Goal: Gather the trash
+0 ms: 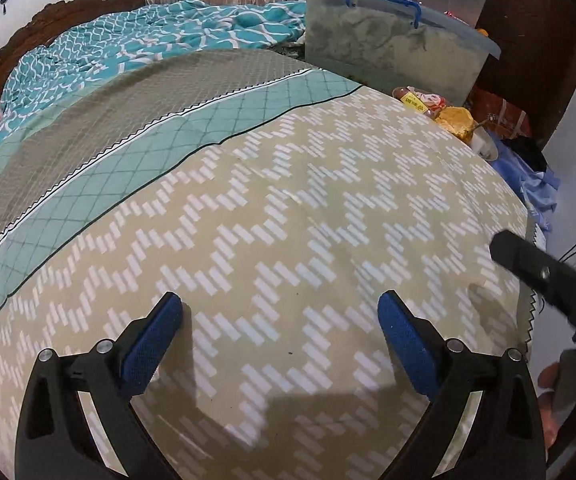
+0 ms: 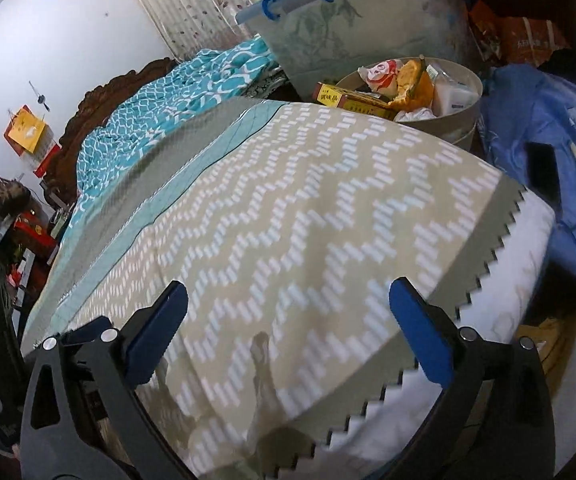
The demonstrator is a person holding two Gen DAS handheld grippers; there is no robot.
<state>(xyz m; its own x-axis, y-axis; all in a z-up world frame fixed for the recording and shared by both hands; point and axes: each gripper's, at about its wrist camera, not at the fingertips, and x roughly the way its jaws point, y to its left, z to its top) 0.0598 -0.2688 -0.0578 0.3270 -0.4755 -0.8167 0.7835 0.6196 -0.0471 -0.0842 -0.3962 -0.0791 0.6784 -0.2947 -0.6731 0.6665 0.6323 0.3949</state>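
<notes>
A round beige bin [image 2: 454, 126] stands beyond the bed's far corner. It is heaped with trash: a yellow box [image 2: 344, 100], a crumpled orange wrapper [image 2: 412, 80] and a white wrapper [image 2: 380, 72]. The left wrist view shows the same heap [image 1: 454, 120] past the sheet's edge. My left gripper [image 1: 280, 308] is open over the beige zigzag sheet [image 1: 288, 208] with nothing between its blue pads. My right gripper [image 2: 288, 292] is open too, near the bed's corner. A faint pale mark or clear scrap [image 2: 262, 356] lies on the sheet below it; I cannot tell which.
A clear storage box with a blue handle [image 2: 348, 28] stands behind the bin. A teal quilt [image 1: 148, 40] is bunched at the headboard end. Blue cloth [image 2: 548, 120] with a black flat object [image 2: 544, 172] lies right of the bed. Orange bags [image 2: 528, 40] sit behind.
</notes>
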